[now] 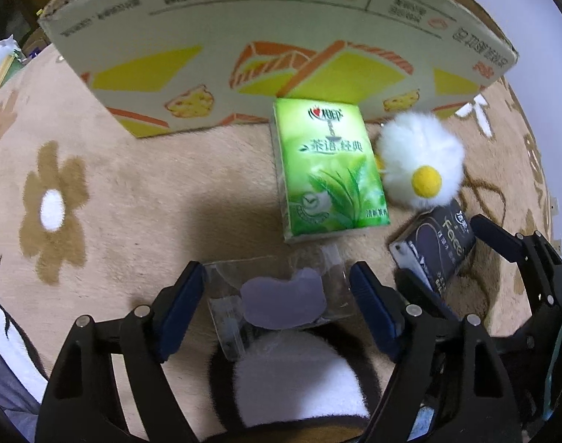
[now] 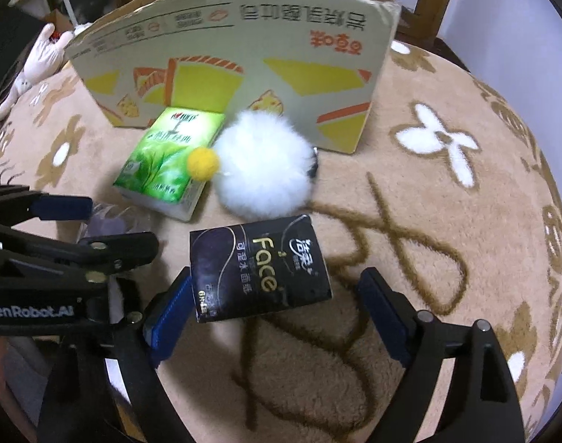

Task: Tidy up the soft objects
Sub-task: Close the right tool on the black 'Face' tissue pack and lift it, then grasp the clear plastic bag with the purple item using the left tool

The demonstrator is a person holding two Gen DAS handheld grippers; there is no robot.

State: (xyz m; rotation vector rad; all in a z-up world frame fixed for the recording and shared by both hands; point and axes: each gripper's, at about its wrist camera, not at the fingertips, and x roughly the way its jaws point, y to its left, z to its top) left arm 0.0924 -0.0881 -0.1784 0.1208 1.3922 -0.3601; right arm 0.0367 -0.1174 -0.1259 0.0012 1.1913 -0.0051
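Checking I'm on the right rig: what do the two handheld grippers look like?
Both the left gripper and the right gripper have matte black angular frames with silver pivot pins and dark blue pads on the fingers. White "GenRobot.AI" lettering marks the left one's body. No cables or sleeves visible.

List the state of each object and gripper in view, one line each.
cardboard box: upright, open top
green tissue pack: lying flat on blanket
white pompom: resting beside green pack
black tissue pack: between right gripper fingers, not clamped
clear bag: between left gripper fingers, not clamped
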